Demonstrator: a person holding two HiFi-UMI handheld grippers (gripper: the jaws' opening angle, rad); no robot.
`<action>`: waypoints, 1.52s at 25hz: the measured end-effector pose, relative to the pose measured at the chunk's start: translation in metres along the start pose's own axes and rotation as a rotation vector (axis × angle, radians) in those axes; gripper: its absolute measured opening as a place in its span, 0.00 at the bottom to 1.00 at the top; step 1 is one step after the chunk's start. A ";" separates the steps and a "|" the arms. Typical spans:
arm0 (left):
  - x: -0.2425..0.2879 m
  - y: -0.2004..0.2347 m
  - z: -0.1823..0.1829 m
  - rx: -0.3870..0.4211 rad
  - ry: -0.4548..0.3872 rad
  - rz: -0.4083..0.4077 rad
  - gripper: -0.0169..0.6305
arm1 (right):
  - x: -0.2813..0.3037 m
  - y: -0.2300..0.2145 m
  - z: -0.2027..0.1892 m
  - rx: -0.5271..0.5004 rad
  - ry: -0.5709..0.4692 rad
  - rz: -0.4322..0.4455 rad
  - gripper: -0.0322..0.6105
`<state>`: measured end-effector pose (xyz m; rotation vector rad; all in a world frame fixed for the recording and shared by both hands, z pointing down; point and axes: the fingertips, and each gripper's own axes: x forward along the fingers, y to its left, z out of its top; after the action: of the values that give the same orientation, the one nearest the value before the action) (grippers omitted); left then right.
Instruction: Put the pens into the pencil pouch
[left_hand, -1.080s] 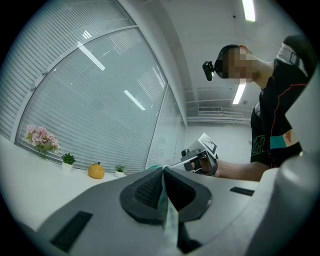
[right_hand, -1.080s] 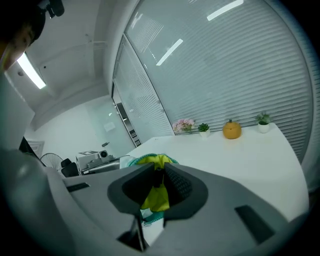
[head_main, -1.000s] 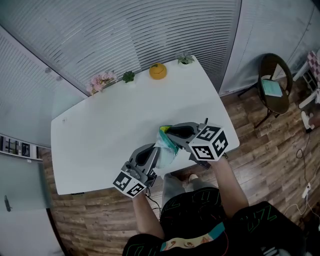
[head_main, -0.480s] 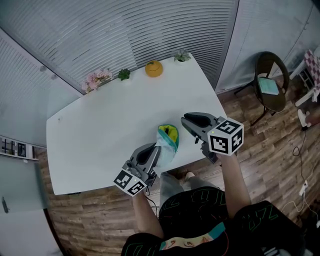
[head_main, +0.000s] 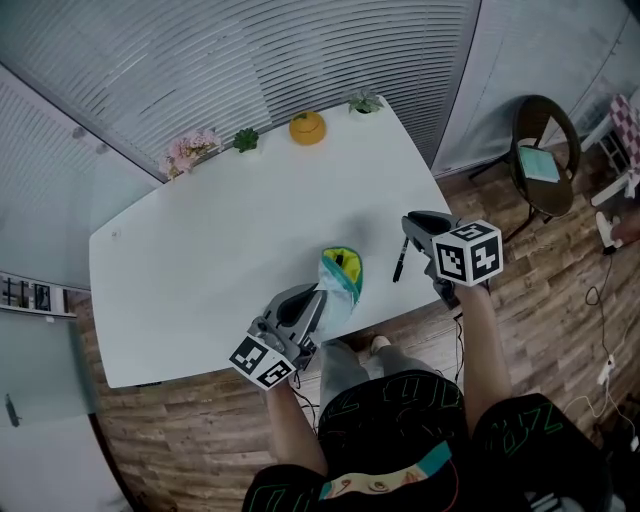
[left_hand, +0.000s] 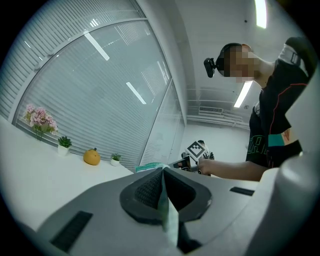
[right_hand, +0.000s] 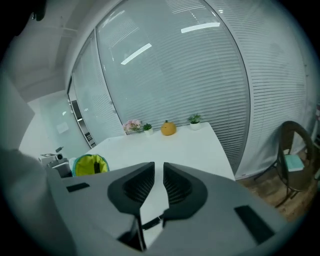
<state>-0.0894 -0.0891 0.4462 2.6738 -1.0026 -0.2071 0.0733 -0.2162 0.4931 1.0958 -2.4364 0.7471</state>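
The pencil pouch (head_main: 340, 276), teal and white with a yellow lining, stands open-mouthed near the table's front edge, something dark inside it. My left gripper (head_main: 312, 298) is shut on its cloth edge (left_hand: 165, 210), holding it up. A black pen (head_main: 400, 259) lies on the white table (head_main: 200, 250) to the right of the pouch. My right gripper (head_main: 413, 221) hovers just right of the pen's far end. Its jaws have just been closing but still stand slightly apart, with nothing between the pads (right_hand: 142, 185). The pen (right_hand: 151, 223) shows below them, the pouch (right_hand: 90, 165) to the left.
Along the table's far edge stand pink flowers (head_main: 190, 150), a small green plant (head_main: 245, 139), an orange ornament (head_main: 307, 127) and another potted plant (head_main: 365, 101). A round chair (head_main: 545, 160) stands on the wooden floor at the right. The pen lies close to the table's right front edge.
My right gripper has left the pouch's mouth and swung right and down toward the black pen, which has come into view. The left gripper has kept its hold on the pouch.
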 end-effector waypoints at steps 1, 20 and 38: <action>0.000 0.000 -0.001 -0.002 0.004 -0.003 0.03 | 0.001 -0.008 -0.005 0.004 0.019 -0.022 0.14; 0.026 0.024 -0.006 -0.016 0.102 -0.089 0.03 | 0.049 -0.070 -0.076 0.246 0.208 -0.164 0.24; 0.039 0.042 -0.010 -0.017 0.166 -0.126 0.03 | 0.063 -0.074 -0.086 0.167 0.330 -0.258 0.11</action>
<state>-0.0832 -0.1430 0.4674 2.6893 -0.7800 -0.0180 0.0999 -0.2418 0.6172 1.2101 -1.9440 0.9713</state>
